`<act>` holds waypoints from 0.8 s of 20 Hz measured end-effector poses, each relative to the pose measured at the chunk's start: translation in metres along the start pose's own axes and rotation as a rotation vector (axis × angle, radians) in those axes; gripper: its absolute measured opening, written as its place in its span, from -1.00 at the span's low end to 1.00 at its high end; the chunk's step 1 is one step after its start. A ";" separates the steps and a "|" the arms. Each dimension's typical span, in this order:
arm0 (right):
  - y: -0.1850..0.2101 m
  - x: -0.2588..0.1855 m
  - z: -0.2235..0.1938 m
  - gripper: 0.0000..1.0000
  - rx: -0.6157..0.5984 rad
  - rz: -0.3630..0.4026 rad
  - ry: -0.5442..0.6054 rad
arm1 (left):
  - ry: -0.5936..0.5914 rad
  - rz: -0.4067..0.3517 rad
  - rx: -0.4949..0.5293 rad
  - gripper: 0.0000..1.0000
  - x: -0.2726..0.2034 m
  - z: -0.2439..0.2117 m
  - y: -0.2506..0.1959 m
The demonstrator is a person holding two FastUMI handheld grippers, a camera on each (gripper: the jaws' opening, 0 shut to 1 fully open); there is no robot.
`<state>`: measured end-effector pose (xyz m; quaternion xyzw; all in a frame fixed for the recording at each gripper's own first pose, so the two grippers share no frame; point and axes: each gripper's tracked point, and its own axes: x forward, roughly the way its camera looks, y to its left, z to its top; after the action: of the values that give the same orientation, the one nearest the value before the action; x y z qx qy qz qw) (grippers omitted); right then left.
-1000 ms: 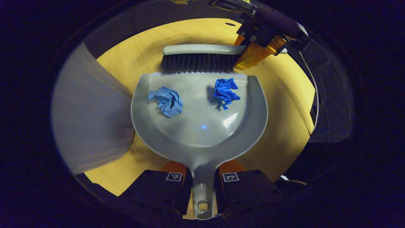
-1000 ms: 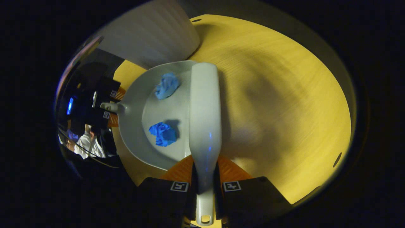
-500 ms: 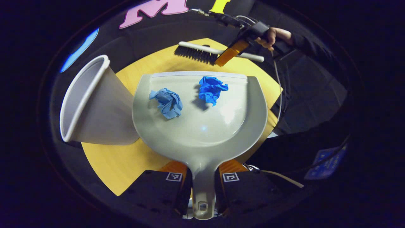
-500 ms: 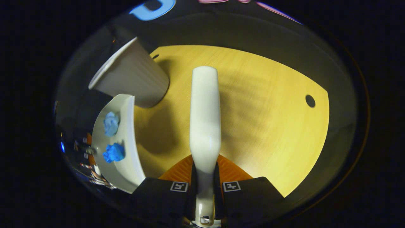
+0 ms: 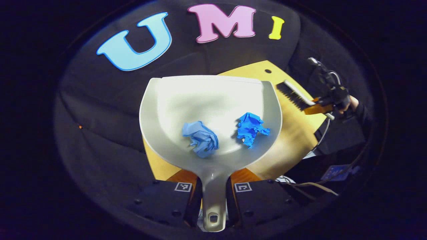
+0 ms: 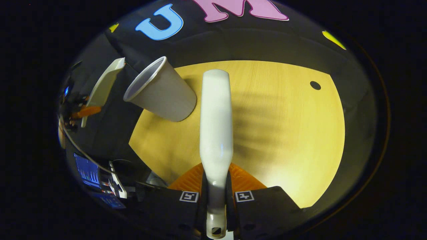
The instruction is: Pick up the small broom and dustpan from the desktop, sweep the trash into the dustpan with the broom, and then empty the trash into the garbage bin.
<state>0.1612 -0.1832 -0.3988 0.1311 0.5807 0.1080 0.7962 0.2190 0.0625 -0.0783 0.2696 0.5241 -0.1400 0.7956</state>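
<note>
My left gripper [image 5: 213,196] is shut on the handle of the grey dustpan [image 5: 186,96], which is lifted and tipped back. Two crumpled blue paper balls [image 5: 200,142] [image 5: 251,128] lie low in the pan near the handle. My right gripper [image 6: 216,196] is shut on the handle of the small broom [image 6: 215,116], seen from its white back above the yellow desktop [image 6: 283,126]. In the left gripper view the broom [image 5: 295,95] and right gripper [image 5: 318,108] are at the far right. The white garbage bin [image 6: 160,91] stands at the desk's left end; the raised dustpan [image 6: 103,85] hangs left of it.
A hand [image 5: 350,103] holds the right gripper in the left gripper view. The desktop has a small round hole [image 6: 315,85] near its far right corner. A lit screen [image 6: 88,175] and cables sit below the desk's left edge.
The dustpan has been lifted off the desk and tilted back; both paper balls slid toward the handle. The broom moved away to the right, and the bin now stands between broom and pan.
</note>
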 end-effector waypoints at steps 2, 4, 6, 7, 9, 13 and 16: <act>0.001 -0.001 0.002 -0.49 -0.009 -0.019 -0.007 | 0.098 0.082 0.044 -0.40 0.006 0.008 -0.020; 0.005 0.000 0.000 -0.49 0.016 -0.005 -0.007 | 0.192 0.143 0.130 -0.39 0.018 0.017 -0.023; 0.005 0.000 -0.001 -0.50 0.048 0.011 -0.009 | 0.280 0.180 0.238 -0.40 0.021 0.028 -0.039; 0.005 0.001 -0.002 -0.50 0.064 0.017 -0.011 | 0.314 0.197 0.303 -0.41 0.022 0.037 -0.048; 0.007 0.002 -0.004 -0.50 0.093 0.017 -0.010 | 0.367 0.244 0.415 -0.41 0.023 0.060 -0.076; 0.011 0.003 -0.006 -0.50 0.132 0.031 -0.009 | 0.427 0.303 0.550 -0.40 0.032 0.054 -0.118; 0.011 0.003 -0.007 -0.49 0.143 0.025 -0.008 | 0.437 0.360 0.608 -0.41 0.053 0.033 -0.125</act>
<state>0.1549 -0.1715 -0.4002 0.1953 0.5819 0.0758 0.7858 0.2026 -0.0549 -0.1517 0.6030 0.5598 -0.0868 0.5617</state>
